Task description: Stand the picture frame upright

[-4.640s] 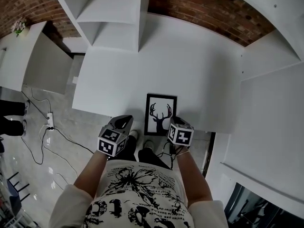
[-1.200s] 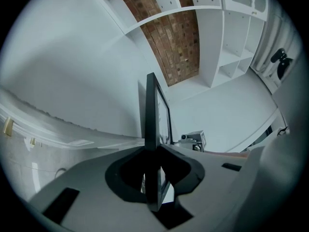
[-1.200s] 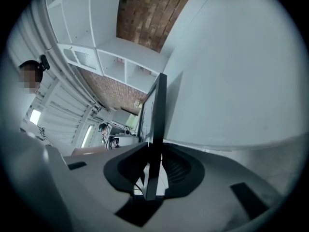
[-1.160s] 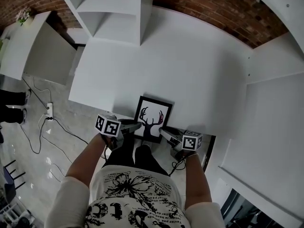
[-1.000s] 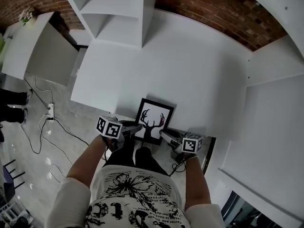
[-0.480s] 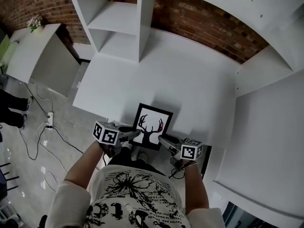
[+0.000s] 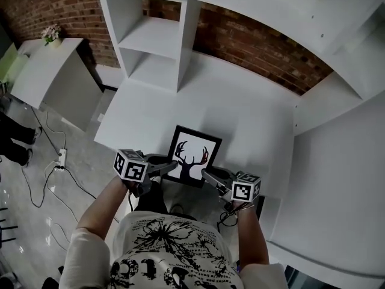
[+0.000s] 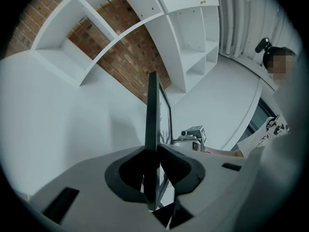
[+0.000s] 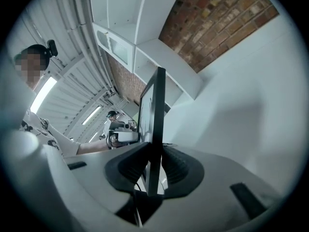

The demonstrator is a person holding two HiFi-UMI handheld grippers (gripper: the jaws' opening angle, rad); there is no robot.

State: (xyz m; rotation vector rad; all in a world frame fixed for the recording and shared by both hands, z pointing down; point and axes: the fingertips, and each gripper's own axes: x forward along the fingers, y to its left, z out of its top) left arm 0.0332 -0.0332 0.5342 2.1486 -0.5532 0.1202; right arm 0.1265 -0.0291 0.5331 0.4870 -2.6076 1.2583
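"So, nearest the camera, what do the tongs hold?"

"At lower centre, the left gripper pinches the left edge of the picture frame, and the right gripper pinches its right edge. Both pairs of jaws press on the thin black rim."

"And the frame itself?"

"It is between them, deer print showing, over the near edge of the white table. Beyond it, higher up, stand a white shelf unit and a brick wall."

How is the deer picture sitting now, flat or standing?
Neither: held up, not yet upright. The left claw and right claw pinch the picture frame by its sides, face turned mostly upward.
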